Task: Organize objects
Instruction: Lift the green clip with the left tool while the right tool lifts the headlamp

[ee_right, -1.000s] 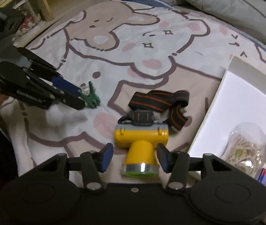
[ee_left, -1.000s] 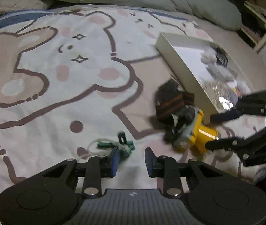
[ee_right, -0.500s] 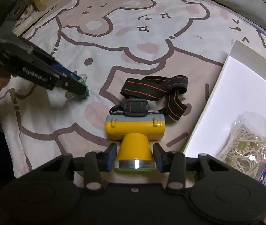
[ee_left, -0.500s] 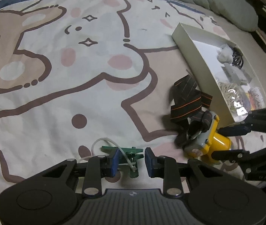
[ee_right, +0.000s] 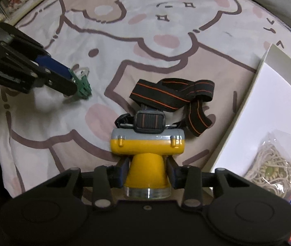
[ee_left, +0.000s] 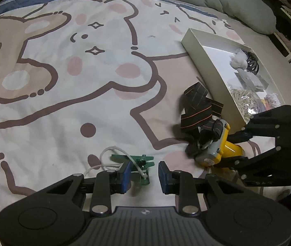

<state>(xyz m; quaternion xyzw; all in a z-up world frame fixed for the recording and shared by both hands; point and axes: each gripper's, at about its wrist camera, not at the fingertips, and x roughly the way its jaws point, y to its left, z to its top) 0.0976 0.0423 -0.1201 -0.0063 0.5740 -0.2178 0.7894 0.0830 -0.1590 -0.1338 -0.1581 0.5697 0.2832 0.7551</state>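
A: Status of the right gripper?
B: Clenched on the yellow cone of the yellow-and-grey plastic headlamp, which lies on the bear-print bedsheet just beside the long wall of the shallow white cardboard box. Its black orange-striped elastic strap trails toward the sheet's middle.
A: Left gripper?
B: Released; the blue pads flank the small green plastic clip with a white cord, near the sheet's front edge. Contact: cannot tell.
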